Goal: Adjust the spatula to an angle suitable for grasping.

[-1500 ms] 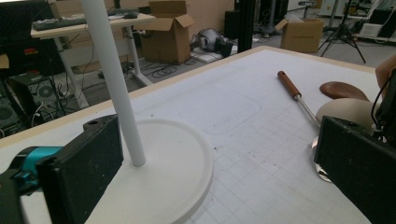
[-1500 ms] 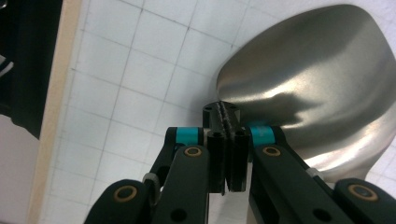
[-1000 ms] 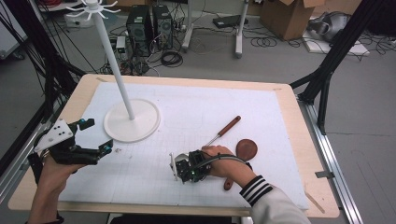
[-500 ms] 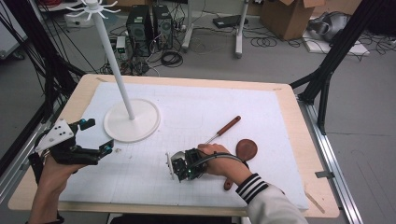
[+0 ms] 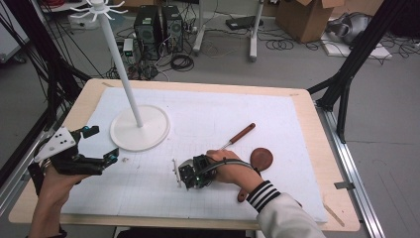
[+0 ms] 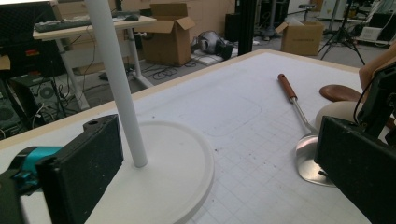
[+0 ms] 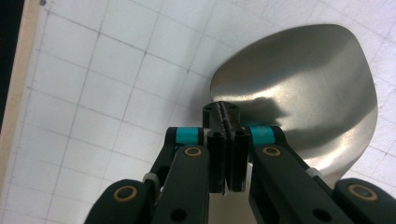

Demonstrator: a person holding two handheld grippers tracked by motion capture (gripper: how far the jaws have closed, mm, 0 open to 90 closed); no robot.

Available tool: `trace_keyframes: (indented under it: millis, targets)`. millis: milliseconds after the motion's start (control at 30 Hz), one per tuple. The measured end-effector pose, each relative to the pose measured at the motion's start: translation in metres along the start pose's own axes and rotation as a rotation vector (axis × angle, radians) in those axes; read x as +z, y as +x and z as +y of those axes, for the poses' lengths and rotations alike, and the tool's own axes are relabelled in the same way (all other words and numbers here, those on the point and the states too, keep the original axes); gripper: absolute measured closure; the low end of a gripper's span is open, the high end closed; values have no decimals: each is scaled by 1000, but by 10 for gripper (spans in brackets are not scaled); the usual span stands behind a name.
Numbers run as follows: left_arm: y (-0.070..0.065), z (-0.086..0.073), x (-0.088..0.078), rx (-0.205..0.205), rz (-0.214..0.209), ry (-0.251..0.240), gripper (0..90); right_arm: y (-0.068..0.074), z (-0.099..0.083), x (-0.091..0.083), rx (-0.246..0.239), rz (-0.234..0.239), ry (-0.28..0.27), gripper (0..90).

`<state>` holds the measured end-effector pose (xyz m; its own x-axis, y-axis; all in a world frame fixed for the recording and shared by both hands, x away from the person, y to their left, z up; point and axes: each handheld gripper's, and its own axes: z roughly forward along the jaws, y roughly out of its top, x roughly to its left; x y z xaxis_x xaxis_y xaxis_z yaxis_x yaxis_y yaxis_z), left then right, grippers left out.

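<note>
Right tongs (image 7: 223,122) clenched, empty, over the steel spatula's (image 7: 299,88) blade, near-centre on the desk (image 5: 317,198). Left tongs (image 6: 215,172) released beside the white stand (image 5: 140,128). No readable writing.

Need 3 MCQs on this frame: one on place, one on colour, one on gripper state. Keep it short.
1. Where does the metal spatula lie?
A. on the stand's round base
B. on the white grid mat, under the right hand-held gripper
C. on the floor

2. What colour is the spatula's handle?
A. reddish-brown
B. blue
C. white

3. How do the jaws of the left hand-held gripper stand?
A. shut on the pole
B. shut on the spatula
C. open, holding nothing

Answers:
1 B: the right gripper view shows the blade flat on the white grid mat, with the right hand-held gripper above it, jaws shut.
2 A: the high view shows a reddish-brown wooden handle.
3 C: the left gripper view shows the jaws wide apart with nothing between the pads; the white stand is beyond them.
</note>
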<state>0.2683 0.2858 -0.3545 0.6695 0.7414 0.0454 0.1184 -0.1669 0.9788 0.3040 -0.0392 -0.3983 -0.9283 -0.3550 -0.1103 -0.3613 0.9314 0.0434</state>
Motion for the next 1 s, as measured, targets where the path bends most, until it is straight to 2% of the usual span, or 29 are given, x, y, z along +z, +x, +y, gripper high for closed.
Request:
trace_keyframes:
  millis: [267,667,1000]
  targets:
    - [0,0,1,0,-1,5,17,-4,0,0,-3,-36,-10,895]
    - [1,-1,0,-1,-1,1,17,-18,-1,-1,33,-39,-38,895]
    - [1,-1,0,-5,1,1,17,-29,-3,-3,41,-62,-46,895]
